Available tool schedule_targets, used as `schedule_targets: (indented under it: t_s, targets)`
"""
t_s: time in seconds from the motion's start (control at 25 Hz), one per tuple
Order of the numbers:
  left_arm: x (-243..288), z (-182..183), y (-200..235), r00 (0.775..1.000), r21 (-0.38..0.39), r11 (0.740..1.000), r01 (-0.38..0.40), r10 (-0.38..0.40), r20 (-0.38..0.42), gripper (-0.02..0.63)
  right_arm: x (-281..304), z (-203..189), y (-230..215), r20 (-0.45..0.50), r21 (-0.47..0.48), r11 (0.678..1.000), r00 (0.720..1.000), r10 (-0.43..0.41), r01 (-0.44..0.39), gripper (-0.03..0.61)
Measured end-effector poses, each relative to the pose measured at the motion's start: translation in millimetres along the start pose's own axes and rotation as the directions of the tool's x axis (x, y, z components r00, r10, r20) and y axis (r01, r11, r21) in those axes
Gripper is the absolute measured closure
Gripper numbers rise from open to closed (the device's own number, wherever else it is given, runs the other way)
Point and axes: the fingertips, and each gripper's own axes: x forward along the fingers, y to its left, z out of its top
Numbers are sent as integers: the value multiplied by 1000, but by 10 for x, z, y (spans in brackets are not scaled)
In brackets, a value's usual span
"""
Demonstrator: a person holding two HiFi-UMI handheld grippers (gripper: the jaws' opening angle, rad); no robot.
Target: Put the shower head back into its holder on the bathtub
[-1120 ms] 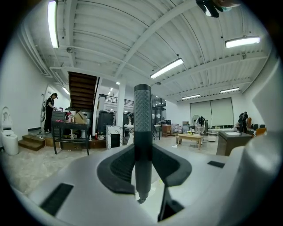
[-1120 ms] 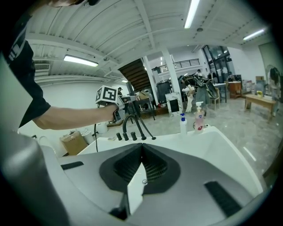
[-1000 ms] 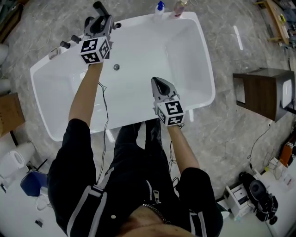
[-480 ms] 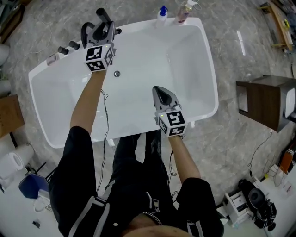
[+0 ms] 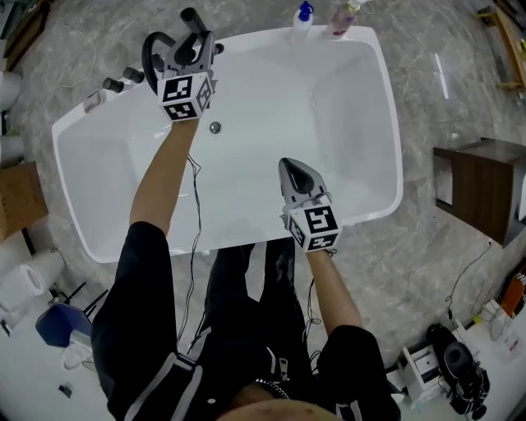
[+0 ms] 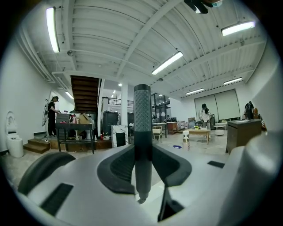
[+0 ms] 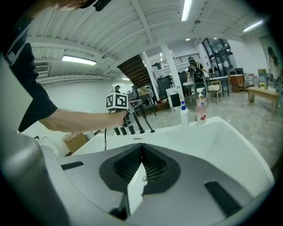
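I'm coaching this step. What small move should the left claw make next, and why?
Probably ease the left claw straight down: it is shut on the shower head's handle, held upright at the bathtub rim beside the knobs, its lower tip bare, apparently not yet seated. The right claw is shut, empty.

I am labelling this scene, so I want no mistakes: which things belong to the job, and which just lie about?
Job: shower head, clamped in the left tongs; bathtub; right tongs, shut, empty.
Lying about: blue-capped bottle, pink bottle, brown cabinet, cardboard box.
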Motion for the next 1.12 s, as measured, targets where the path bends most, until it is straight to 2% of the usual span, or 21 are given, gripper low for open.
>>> schedule_targets:
  t_s: [0.2,0.48,0.72,1.12]
  targets:
    - [134,-141,58,1000,10,1000,-14,14,5,482,50,-117,-6,-9,9,1000,1000,20,-19,569]
    - [340,-349,318,996,-14,996,-84,84,5,482,138,-275,-76,-37,22,1000,999,16,-16,569]
    - [483,-605,323,996,2,996,-94,94,-10,482,184,-421,-137,-58,39,999,998,18,-16,569]
    - [645,-1096,505,990,-44,990,-132,129,-57,482,201,-722,-198,-101,77,997,995,19,-11,569]
